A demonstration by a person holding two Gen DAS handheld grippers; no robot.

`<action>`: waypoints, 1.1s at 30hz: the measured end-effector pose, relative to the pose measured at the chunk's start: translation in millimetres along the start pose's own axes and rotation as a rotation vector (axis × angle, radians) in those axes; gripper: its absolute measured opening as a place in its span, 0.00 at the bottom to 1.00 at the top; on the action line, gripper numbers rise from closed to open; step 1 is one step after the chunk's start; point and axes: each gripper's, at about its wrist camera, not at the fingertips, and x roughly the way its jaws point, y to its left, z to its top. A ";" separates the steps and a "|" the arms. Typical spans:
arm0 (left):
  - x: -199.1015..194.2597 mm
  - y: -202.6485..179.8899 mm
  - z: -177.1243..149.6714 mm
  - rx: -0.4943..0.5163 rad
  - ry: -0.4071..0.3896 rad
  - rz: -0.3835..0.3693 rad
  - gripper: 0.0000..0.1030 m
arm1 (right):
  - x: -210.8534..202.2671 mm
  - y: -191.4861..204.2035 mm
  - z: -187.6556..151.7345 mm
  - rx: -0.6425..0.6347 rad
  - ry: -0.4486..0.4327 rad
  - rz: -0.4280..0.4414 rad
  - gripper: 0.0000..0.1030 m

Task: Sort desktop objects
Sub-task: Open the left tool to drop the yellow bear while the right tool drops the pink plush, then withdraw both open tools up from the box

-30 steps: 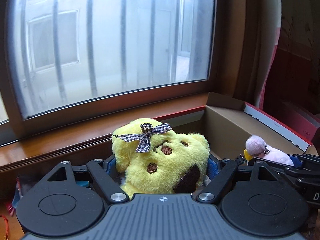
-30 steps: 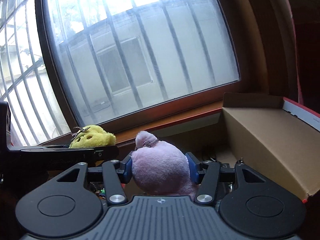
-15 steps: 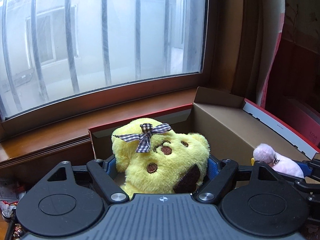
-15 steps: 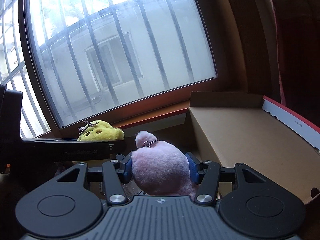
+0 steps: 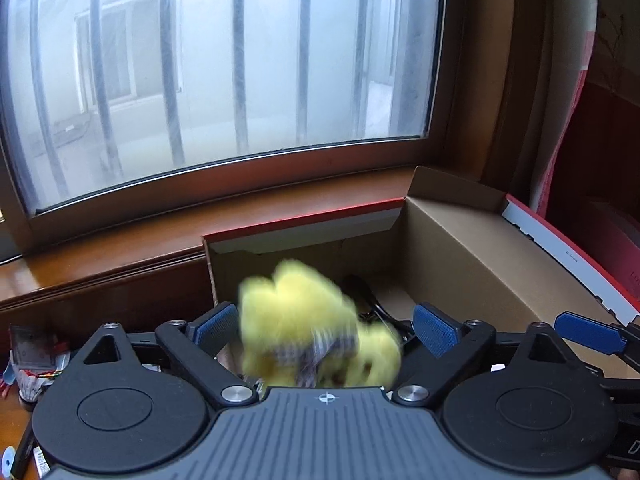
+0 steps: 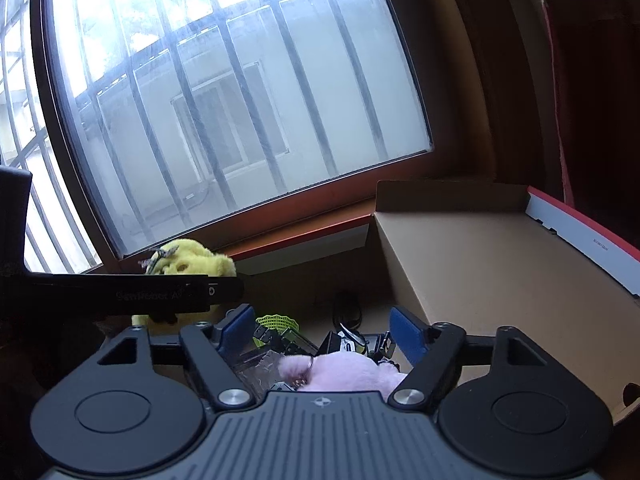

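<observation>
Altogether two plush toys (image 5: pixel 316 328), one box (image 5: pixel 472 248).

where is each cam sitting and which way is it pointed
Left wrist: sits on the left gripper, facing the cardboard box and window; its jaws are opening, the blurred yellow plush between them.
Right wrist: sits on the right gripper, facing the same way, jaws opening over the pink plush.
Shared: box, yellow plush, window; each view shows part of the other gripper.

One yellow plush toy (image 5: pixel 312 328), one pink plush toy (image 6: pixel 348 374), one cardboard box (image 5: pixel 460 248), two grippers (image 5: pixel 326 326) (image 6: pixel 322 330)
</observation>
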 end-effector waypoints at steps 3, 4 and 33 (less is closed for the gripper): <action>-8.2 5.8 -1.3 0.013 0.000 -0.002 0.98 | -2.3 8.1 -1.0 -0.001 -0.008 -0.018 0.80; -11.0 7.3 -2.0 0.018 0.008 -0.005 0.98 | -3.4 10.4 -2.0 0.003 -0.008 -0.026 0.81; -63.8 23.7 -50.5 0.092 0.182 -0.071 1.00 | -42.8 74.8 -30.9 -0.044 0.467 -0.116 0.95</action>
